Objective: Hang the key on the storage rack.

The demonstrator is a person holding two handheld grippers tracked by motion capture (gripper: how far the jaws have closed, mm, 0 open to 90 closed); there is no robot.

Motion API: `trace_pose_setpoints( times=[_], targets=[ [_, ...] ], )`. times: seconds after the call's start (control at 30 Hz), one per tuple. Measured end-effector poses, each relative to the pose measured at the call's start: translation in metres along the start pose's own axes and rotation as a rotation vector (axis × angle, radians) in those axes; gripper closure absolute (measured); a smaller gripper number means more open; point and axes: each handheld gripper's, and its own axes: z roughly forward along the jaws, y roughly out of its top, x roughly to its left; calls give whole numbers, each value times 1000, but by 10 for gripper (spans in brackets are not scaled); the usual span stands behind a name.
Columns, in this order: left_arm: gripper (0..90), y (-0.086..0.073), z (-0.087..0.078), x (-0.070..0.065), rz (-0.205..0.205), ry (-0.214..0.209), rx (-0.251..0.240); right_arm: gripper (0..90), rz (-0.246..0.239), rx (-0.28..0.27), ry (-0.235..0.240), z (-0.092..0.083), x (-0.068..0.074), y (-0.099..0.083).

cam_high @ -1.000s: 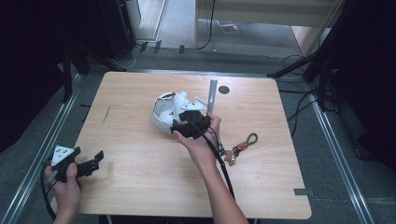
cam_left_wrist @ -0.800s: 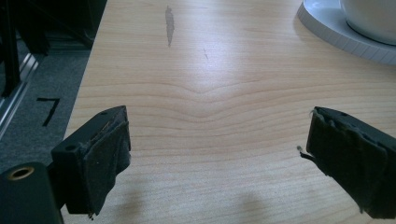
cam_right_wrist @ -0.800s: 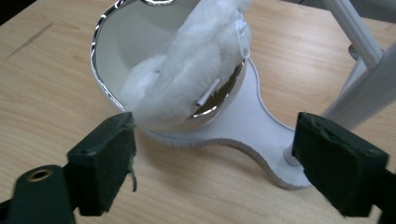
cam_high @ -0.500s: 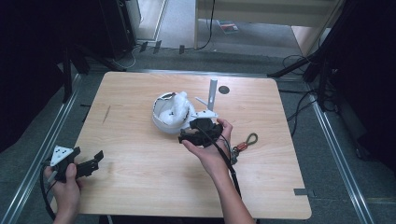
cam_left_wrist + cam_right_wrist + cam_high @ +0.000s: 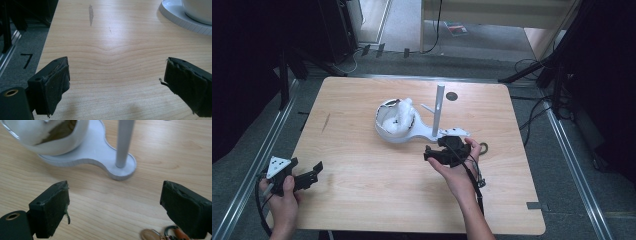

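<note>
Wooden table (image 5: 362, 200) carries a white stand (image 5: 412, 131) with bowl and post. Since a second ago, the right gripper (image 5: 432, 152) has drawn back from the bowl toward the keys (image 5: 160, 234), its jaws opening wide, empty. Left gripper (image 5: 314, 172) stays put, gaping, holding nothing.

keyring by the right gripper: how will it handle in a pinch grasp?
The keyring looks like several loose linked pieces, a metal disc, a ring and an orange tab, so it will probably dangle and swing rather than stay rigid. Lying flat on the table, it may be awkward to pinch. It looks small, so likely light.
</note>
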Motion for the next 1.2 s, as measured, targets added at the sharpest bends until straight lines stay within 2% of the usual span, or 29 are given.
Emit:
trace_pose_setpoints(
  times=[0.37, 0.5, 0.6, 0.73, 0.9, 1.0, 1.2],
  targets=[
    [70, 0, 0, -2, 20, 12, 8, 110, 73, 19, -45, -4, -41, -19],
    [70, 0, 0, -2, 20, 15, 9, 147, 97, 43, -90, -2, -53, -21],
    [70, 0, 1, -2, 17, 14, 14, 166, 149, 55, -104, -3, -65, -22],
    [70, 0, 1, -2, 16, 11, 14, 202, 194, 90, -147, 3, -78, -24],
    [70, 0, 1, -1, 13, 8, 10, 200, 241, 120, -153, 12, -92, -26],
    [70, 0, 0, -1, 15, 7, 14, 219, 252, 146, -186, 18, -97, -28],
    [70, 0, 1, -2, 14, 7, 17, 363, 306, 150, -154, 24, -106, -31]
  ],
)
